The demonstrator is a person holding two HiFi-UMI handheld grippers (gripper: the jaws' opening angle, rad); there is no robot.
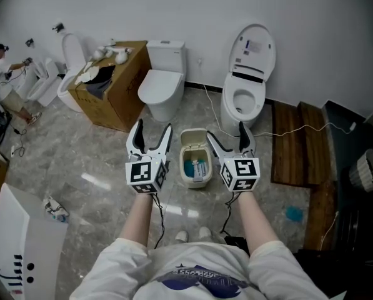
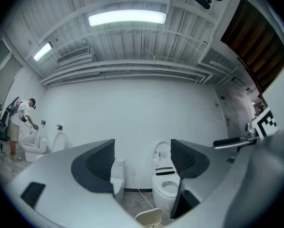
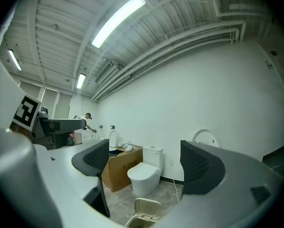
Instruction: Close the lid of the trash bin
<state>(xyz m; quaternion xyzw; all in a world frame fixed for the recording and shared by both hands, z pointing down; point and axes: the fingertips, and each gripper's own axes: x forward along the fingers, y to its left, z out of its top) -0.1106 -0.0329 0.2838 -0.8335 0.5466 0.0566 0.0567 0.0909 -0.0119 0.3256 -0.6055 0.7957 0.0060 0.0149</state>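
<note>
Closing not yet begun: we hold the left tool (image 1: 152,129) and right tool (image 1: 225,132) released and empty above the small cream plastic trash bin (image 1: 195,172) on the floor (image 1: 92,161); its lid (image 1: 193,137) stands open

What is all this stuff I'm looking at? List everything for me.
trash bin: one, beige, on the floor between the grippers, lid up, blue items inside
closed toilet: one, white, behind the bin
open toilet: one, white, right of the closed one, seat cover raised
far toilets: at least two, white, far left
cardboard box: one, brown, left of the closed toilet
wooden boards: several, brown, floor at right
cable: one, white, running over the boards
person: one, white top, far left
left gripper: one, white and black, open, empty
right gripper: one, white and black, open, empty
</note>
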